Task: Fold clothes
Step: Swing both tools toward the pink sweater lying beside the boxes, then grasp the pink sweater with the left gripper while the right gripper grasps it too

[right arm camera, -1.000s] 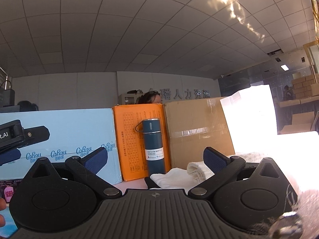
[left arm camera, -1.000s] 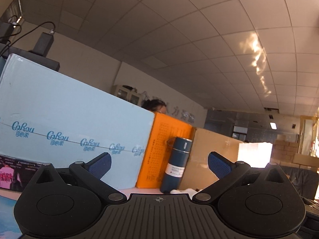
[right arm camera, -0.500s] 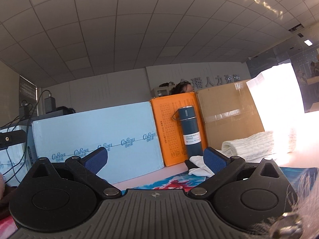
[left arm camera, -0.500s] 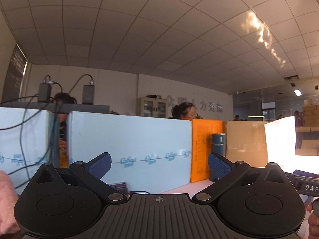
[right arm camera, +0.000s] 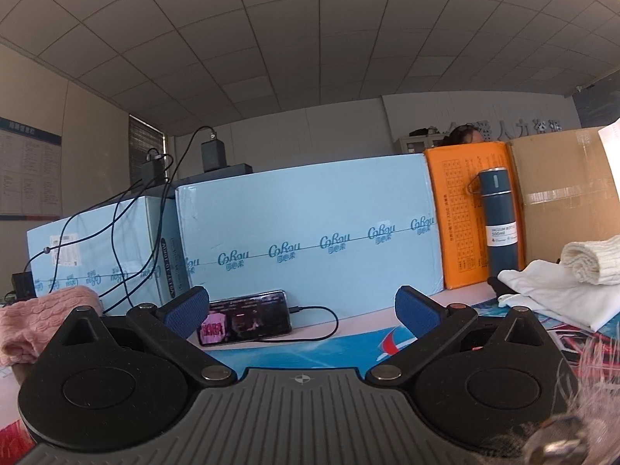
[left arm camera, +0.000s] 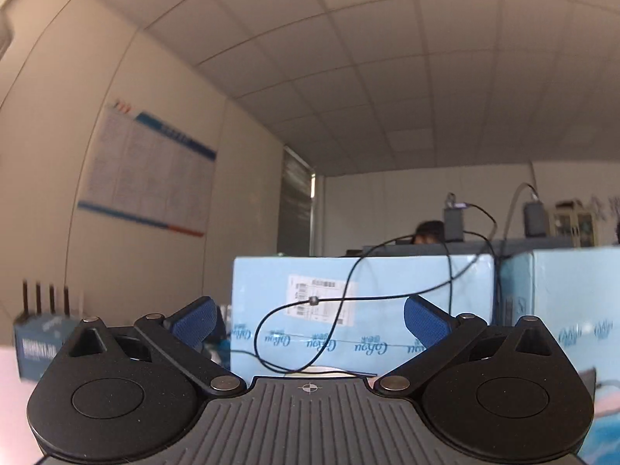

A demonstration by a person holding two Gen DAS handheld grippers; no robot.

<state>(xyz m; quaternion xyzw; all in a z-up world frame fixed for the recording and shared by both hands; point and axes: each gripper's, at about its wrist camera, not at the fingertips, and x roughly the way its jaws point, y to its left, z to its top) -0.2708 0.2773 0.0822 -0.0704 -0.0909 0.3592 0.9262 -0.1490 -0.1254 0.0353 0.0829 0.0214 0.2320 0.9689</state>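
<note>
In the right wrist view a pink knitted garment [right arm camera: 42,319] lies at the far left on the table. A stack of folded white clothes [right arm camera: 562,298] with a rolled white knit [right arm camera: 591,263] on top lies at the right. My right gripper [right arm camera: 300,312] is open and empty, held low over the blue printed mat [right arm camera: 310,352]. My left gripper [left arm camera: 310,321] is open and empty, and faces a light blue box [left arm camera: 360,310]. No clothes show in the left wrist view.
Light blue boxes [right arm camera: 306,232], an orange box [right arm camera: 461,217] and a cardboard box [right arm camera: 565,190] wall the back of the table. A dark blue vacuum bottle [right arm camera: 498,217] stands by the orange box. A phone [right arm camera: 244,321] leans on a blue box, with cables [right arm camera: 128,232] hanging.
Both grippers have swung to the left. The left view has left the bottle and orange box and now faces the left blue box and side wall. Both stay open.
</note>
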